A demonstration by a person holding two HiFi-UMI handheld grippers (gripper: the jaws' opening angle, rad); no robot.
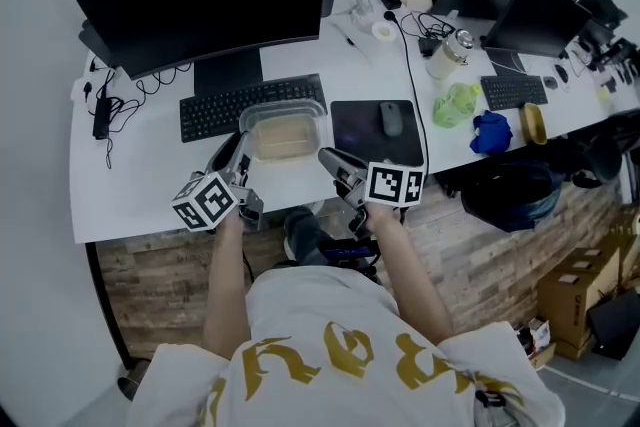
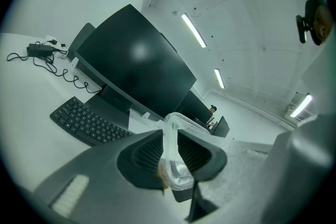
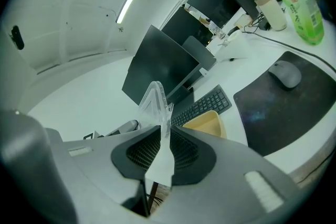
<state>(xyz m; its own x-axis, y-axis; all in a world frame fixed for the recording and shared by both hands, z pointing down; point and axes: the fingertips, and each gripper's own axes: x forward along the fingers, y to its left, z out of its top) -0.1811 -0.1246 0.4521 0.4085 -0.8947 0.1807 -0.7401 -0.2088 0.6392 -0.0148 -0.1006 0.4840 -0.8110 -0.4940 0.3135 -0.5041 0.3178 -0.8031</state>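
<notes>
The thin plastic could have slipped out of the fingers if the two grippers pulled unevenly, I think. The clear container (image 1: 285,135) could then have tipped and spilled its beige content on the keyboard (image 1: 225,107), or fallen over the near edge of the desk (image 1: 140,185).

The container stood on the desk just in front of the keyboard and beside the dark mouse pad (image 1: 365,140). The left gripper (image 1: 238,153) had its fingers pinching the container's near left rim corner. The right gripper (image 1: 335,163) had its fingers pinching a thin clear corner on the near right side. This corner seemed to be the lid's, but I could not tell for sure. The container looked rectangular, shallow and see-through, with rounded corners.
</notes>
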